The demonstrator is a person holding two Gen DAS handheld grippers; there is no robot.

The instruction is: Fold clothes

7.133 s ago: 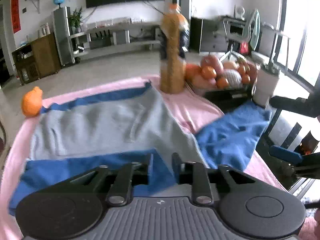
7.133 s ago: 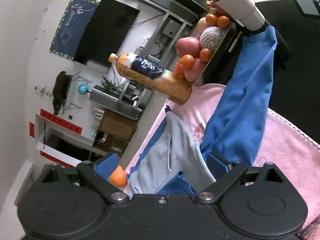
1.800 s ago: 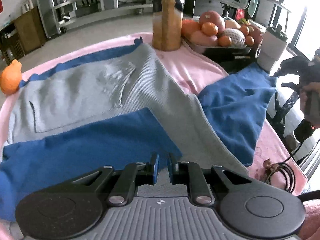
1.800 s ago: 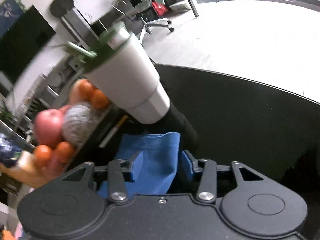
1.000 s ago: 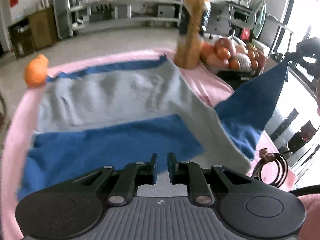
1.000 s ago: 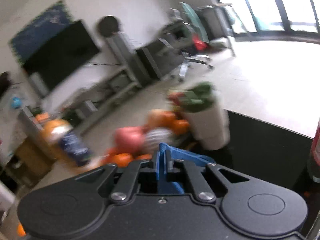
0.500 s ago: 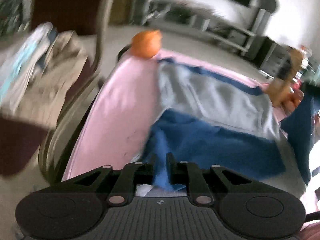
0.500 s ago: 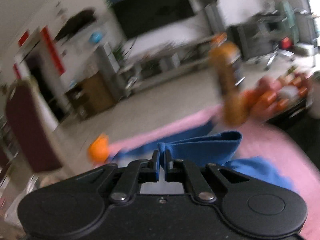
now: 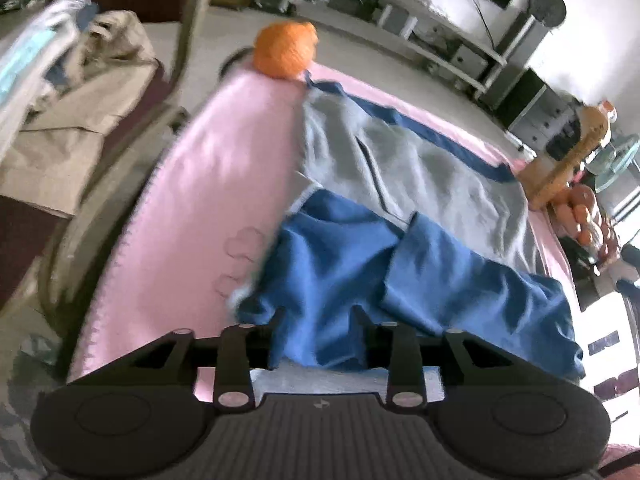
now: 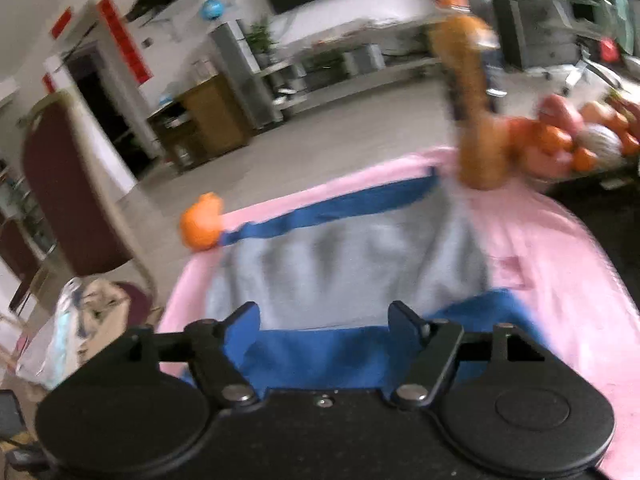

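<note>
Both pairs of jaws stand wide apart and hold nothing: the left gripper (image 9: 318, 316) hangs over the near edge of the garment (image 9: 400, 216) with blue cloth lying loose between its fingers, and the right gripper (image 10: 324, 316) is likewise spread, blue fabric showing in the gap but not pinched. The grey-and-blue garment lies on the pink blanket (image 9: 208, 200), its grey body flat and its two blue sleeves laid across the near part of it, one overlapping the other. Its long axis runs from the orange ball (image 9: 286, 50) at one far corner toward the juice bottle (image 10: 474, 120) at the other, crosswise to both grippers, so any further fold would have to carry one short end along that line to the other. From these views the left gripper looks nearer the ball end and the right gripper nearer the bottle end, though motion blur makes that a loose judgement. The sleeves folded in would fit a fold half made; whether the body is due to be doubled over cannot be settled here. Hidden below both gripper bodies is the garment's nearest hem, and its bottle-side edge smears into the blanket.
</note>
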